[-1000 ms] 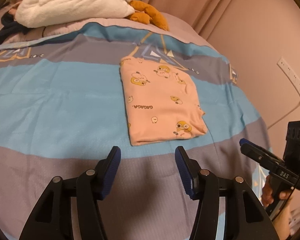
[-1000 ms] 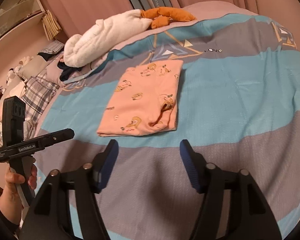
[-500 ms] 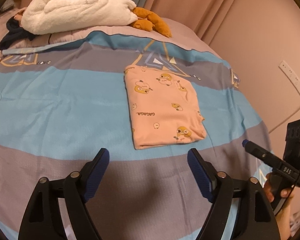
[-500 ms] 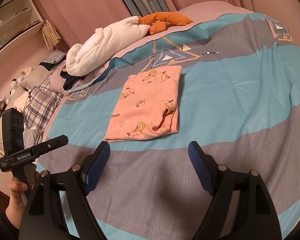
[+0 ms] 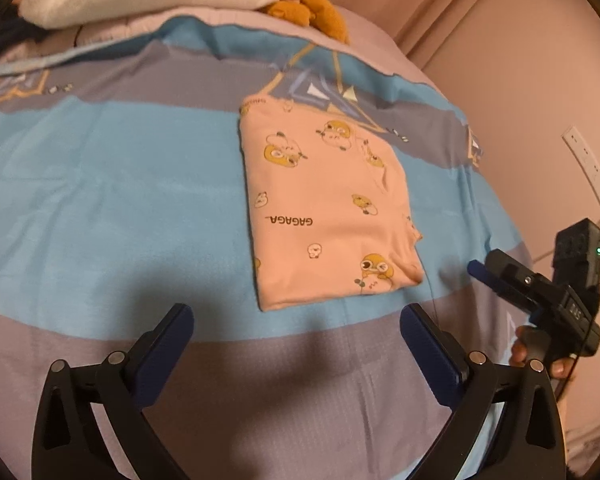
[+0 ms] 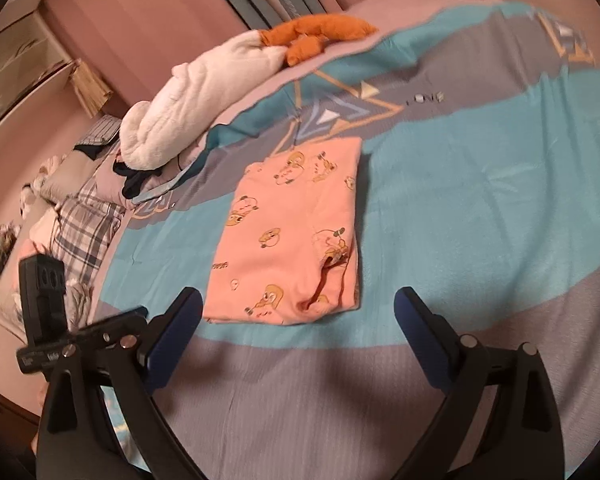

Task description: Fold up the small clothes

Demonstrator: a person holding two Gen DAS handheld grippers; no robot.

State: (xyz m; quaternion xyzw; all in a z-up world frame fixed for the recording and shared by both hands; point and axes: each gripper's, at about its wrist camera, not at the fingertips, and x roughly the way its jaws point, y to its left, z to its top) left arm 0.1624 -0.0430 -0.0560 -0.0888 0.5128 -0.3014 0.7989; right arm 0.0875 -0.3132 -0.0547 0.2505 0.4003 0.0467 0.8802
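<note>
A folded pink children's garment [image 5: 332, 208] printed with yellow cartoon ducks and the word GAGAGA lies flat on the blue-and-grey striped bedspread [image 5: 108, 184], in the centre of the left wrist frame. The left gripper [image 5: 296, 330] fills the bottom of that frame with its blue-padded jaws spread wide and empty; the garment's near edge sits just above the gap between them, not touching either pad. At the right edge of the same frame the right gripper [image 5: 476, 268] appears, held in a hand [image 5: 540, 354], just beside the garment's lower right corner.

In the right wrist frame the garment [image 6: 296, 236] lies at centre, just above the right gripper [image 6: 298, 308], whose jaws are likewise wide apart and hold nothing. The left gripper's [image 6: 140, 314] body shows at lower left. A white plush blanket [image 6: 196, 96] and an orange soft toy [image 6: 316, 34] rest in the upper part of the frame, well apart from the garment.
</note>
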